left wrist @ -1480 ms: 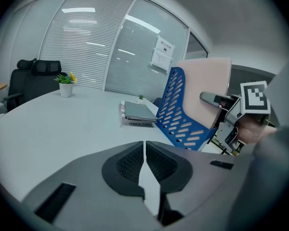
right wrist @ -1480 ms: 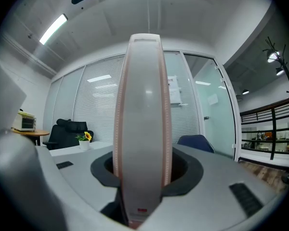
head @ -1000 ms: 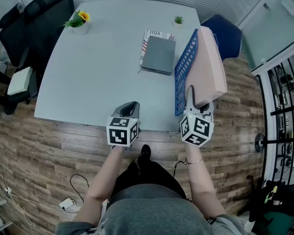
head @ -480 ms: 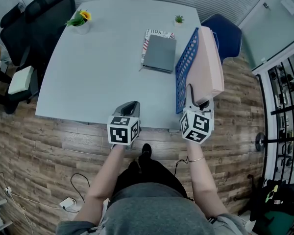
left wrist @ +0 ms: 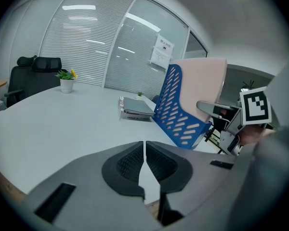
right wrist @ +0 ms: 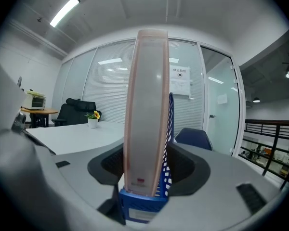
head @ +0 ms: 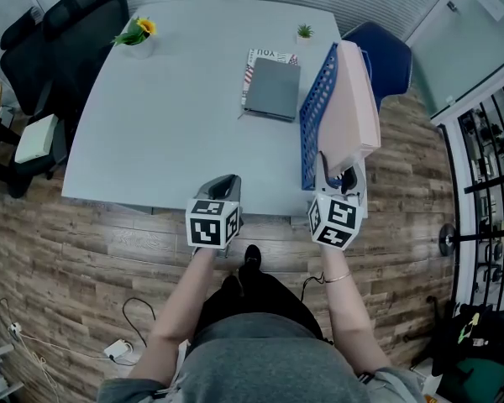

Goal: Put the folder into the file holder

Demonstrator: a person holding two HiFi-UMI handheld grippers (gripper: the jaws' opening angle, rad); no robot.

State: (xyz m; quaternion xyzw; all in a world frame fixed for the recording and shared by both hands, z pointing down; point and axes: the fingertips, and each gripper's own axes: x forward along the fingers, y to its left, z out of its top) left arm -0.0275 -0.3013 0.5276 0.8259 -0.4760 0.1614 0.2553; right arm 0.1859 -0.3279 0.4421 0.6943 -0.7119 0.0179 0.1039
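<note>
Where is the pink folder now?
Head view: the pink folder stands in the blue file holder at the right edge of the table, right of the grey notebook.

Grey notebook [head: 271, 91], perhaps, and potted yellow flower [head: 136, 37] on table [head: 168, 133]

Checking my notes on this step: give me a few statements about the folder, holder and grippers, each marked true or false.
The pink folder stands in the blue file holder. True.
The left gripper holds the grey book. False: it is shut on nothing; the book lies on the table.
Nothing is between the right gripper's jaws. False: the folder stands between them; they have just been opening.
A potted yellow flower sits on the table. True.
</note>
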